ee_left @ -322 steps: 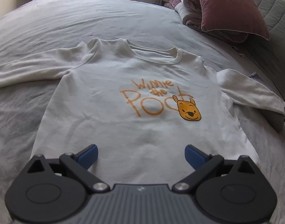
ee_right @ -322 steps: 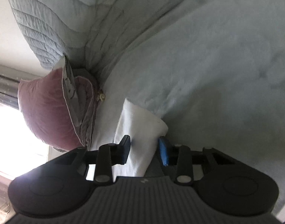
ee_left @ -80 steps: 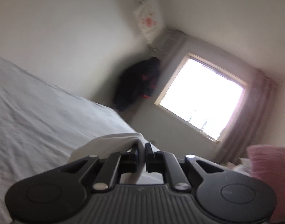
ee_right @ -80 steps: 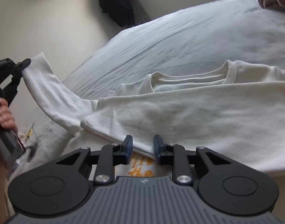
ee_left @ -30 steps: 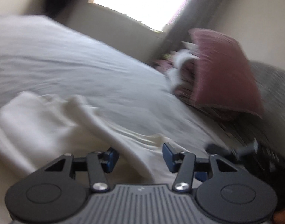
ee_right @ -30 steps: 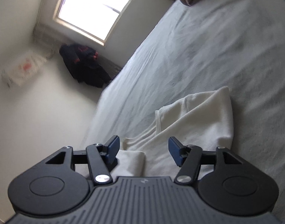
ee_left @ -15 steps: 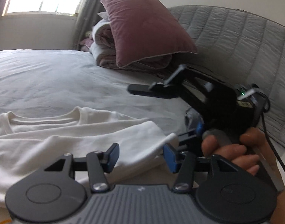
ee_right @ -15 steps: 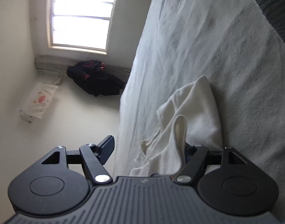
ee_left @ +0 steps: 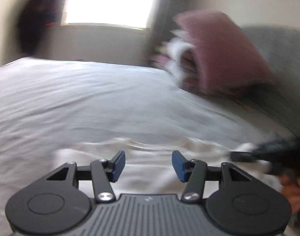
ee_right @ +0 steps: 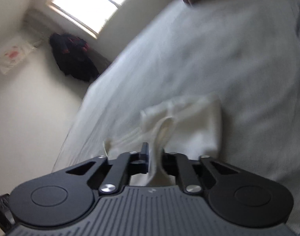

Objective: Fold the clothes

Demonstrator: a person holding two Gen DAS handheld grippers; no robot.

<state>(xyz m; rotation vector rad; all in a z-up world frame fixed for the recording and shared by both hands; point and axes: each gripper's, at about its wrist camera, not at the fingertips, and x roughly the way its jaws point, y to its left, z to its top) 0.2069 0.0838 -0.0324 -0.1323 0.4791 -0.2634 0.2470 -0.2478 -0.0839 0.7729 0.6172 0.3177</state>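
Right gripper [ee_right: 154, 160] is clamped on a fold of the white shirt [ee_right: 191, 125], which lies on the bed [ee_right: 218, 59] just ahead of it. Left gripper [ee_left: 148, 164] hangs with jaws wide and nothing between them, over the shirt [ee_left: 150, 151]; a pink pillow [ee_left: 218, 51] sits ahead to its right.

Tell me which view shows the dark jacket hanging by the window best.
The right wrist view: the dark jacket shows in the room's corner with its red trim, only slightly blurred. In the left wrist view it is a smeared dark patch beside the window.
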